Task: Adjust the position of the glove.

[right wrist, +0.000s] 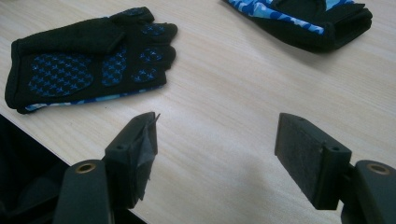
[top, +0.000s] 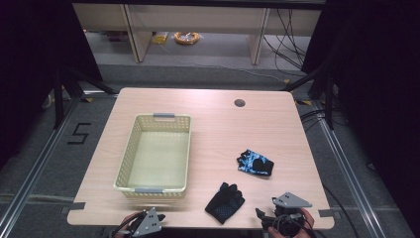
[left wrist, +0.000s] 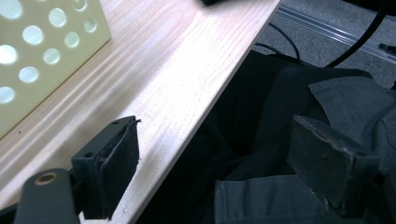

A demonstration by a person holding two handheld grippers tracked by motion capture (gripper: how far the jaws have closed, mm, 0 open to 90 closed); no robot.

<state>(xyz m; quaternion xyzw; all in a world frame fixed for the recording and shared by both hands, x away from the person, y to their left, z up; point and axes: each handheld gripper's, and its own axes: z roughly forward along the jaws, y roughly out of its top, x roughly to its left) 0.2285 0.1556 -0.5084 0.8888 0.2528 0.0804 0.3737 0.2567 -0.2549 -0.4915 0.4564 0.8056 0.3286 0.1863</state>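
Pale perforated basket (top: 130,153) on wooden table (top: 213,124), coiled orange cable (top: 186,37) beyond

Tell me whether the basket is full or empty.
Empty: the high view shows the basket with a bare floor inside, and both gloves lie outside it on the table.

matt cloth gloves (top: 225,202), perforated plastic basket (top: 128,163), wood-grain table (top: 218,129)

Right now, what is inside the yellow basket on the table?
The basket looks empty: its pale floor shows bare in the high view, with no glove inside. Both gloves lie on the table, the black glove and the blue-patterned glove. The near wall hides a strip of the floor.
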